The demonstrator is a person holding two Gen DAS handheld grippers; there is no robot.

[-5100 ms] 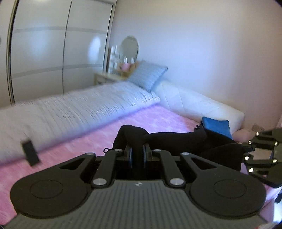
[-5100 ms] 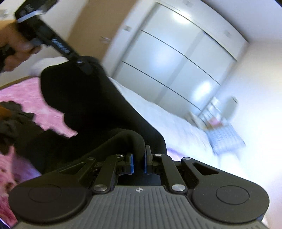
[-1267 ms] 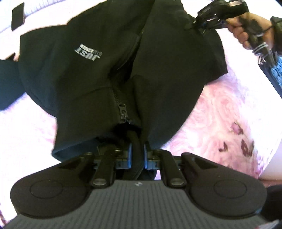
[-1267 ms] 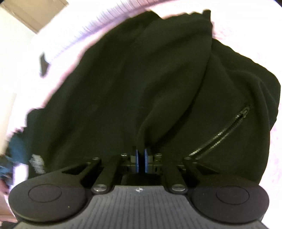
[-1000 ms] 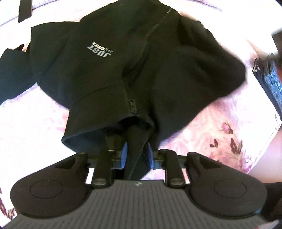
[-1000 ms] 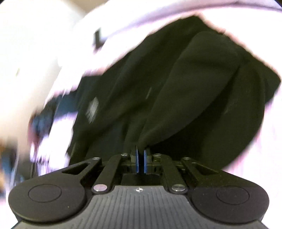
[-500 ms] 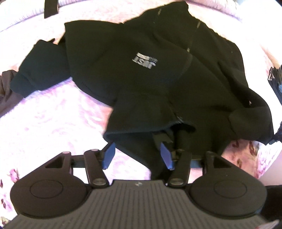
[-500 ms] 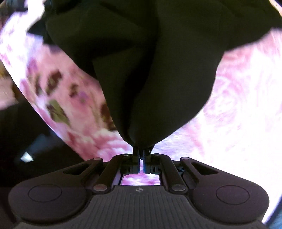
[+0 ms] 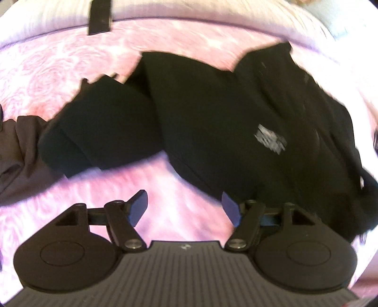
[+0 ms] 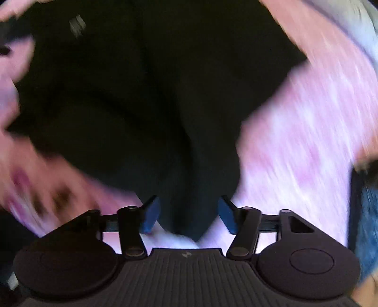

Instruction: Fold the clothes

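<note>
One black jacket (image 9: 224, 122) spread on pink bed (image 9: 59, 70); left gripper (image 9: 184, 209), right gripper (image 10: 186, 216) jaws apart, holding nothing.

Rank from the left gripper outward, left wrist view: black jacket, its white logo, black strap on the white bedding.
From the left gripper:
1. Black jacket, hem just ahead of the right finger, on the pink bedspread.
2. White logo, farther up, right.
3. Black strap, top left, farthest.
</note>
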